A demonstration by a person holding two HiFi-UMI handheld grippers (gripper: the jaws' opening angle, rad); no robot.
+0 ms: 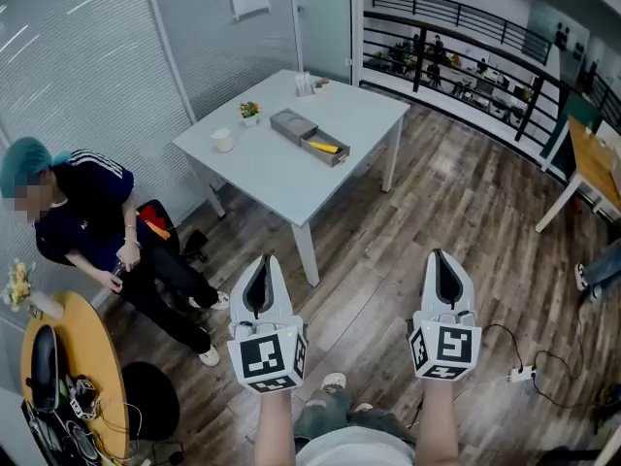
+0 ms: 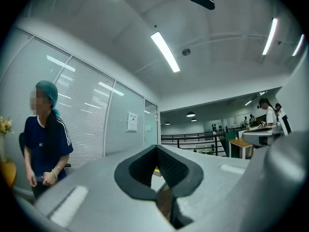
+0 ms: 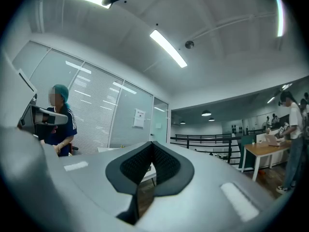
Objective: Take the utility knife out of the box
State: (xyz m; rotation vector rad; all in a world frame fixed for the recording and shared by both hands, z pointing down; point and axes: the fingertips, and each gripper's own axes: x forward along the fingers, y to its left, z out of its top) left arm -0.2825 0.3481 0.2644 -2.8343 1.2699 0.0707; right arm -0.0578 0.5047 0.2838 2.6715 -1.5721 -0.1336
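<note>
A wooden floor (image 1: pixel 456 212) fills most of the head view, and on it stands a white table (image 1: pixel 281 173), far in front of the person who holds the grippers. At the left side a person (image 1: pixel 92 212) in a dark shirt sits near a round wooden table (image 1: pixel 73 357). The left gripper (image 1: pixel 262 260) and the right gripper (image 1: pixel 438 256) are held low and side by side above the floor, well apart from the white table. In its own view each gripper has the two jaws closed together, the tips meeting, and nothing is between them. On the white table lies a grey box (image 1: pixel 294 124), open at the end nearer to the grippers. The yellow utility knife (image 1: pixel 325 147) is inside this open part of the box. A white cup (image 1: pixel 223 140) and a small plant (image 1: pixel 249 112) stand to the left of the box, on the same table.
</note>
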